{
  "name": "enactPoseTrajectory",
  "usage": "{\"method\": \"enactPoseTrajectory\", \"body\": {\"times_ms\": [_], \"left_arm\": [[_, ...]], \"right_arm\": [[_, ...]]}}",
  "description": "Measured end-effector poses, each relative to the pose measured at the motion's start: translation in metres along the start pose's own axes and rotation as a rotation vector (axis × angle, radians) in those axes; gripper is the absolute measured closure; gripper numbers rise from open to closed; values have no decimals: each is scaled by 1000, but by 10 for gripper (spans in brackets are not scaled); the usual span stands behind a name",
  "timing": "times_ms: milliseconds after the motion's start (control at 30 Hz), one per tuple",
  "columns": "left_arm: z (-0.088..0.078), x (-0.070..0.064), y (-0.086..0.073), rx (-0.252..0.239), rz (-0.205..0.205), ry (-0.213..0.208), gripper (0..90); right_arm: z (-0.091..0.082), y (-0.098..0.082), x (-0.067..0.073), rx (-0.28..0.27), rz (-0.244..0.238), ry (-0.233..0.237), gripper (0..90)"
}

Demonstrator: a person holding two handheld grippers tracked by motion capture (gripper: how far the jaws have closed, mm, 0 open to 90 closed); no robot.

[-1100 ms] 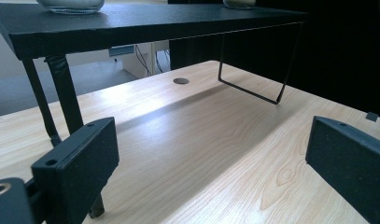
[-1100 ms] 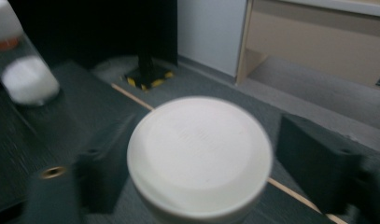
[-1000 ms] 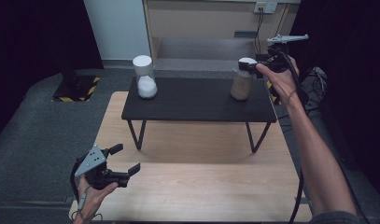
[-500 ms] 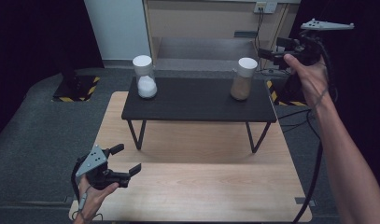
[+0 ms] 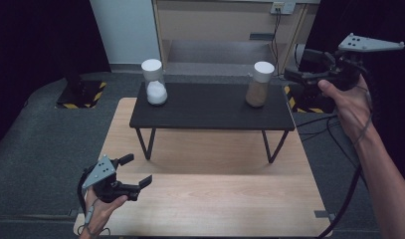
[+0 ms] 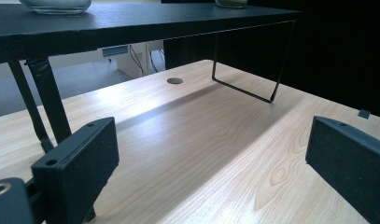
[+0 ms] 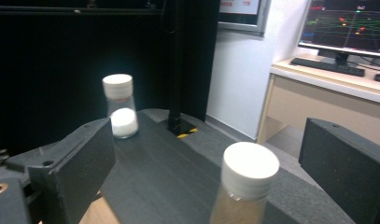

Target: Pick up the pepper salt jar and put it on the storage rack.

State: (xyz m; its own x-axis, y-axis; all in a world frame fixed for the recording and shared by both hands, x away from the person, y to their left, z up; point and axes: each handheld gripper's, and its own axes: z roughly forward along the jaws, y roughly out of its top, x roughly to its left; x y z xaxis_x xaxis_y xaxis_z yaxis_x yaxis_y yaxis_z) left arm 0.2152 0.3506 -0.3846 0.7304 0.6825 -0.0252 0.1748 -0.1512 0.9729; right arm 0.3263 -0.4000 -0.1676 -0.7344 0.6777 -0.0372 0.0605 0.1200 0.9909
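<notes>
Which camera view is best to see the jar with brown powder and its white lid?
The high view is best: the brown-powder jar stands whole on the black shelf, lid and contents both clear. The right gripper view shows its lid large but cuts off the lower body. The left gripper view catches just its base at the top edge.

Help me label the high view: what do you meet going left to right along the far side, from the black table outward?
Jar of white powder → jar of brown powder → right hand-held gripper, open and clear of the black table.
</notes>
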Motion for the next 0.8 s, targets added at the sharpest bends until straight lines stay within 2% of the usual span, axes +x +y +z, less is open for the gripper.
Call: {"method": "enactPoseTrajectory", "body": {"times_ms": [400, 633, 800], "left_arm": [[1, -1, 0, -1, 2, -2, 13], [1, -1, 0, 0, 4, -3, 13], [1, -1, 0, -1, 5, -3, 13]], "right_arm": [[-16, -47, 23, 1, -47, 67, 37], [-20, -70, 34, 8, -44, 100, 37], [-22, -92, 42, 19, -34, 104, 37]]}}
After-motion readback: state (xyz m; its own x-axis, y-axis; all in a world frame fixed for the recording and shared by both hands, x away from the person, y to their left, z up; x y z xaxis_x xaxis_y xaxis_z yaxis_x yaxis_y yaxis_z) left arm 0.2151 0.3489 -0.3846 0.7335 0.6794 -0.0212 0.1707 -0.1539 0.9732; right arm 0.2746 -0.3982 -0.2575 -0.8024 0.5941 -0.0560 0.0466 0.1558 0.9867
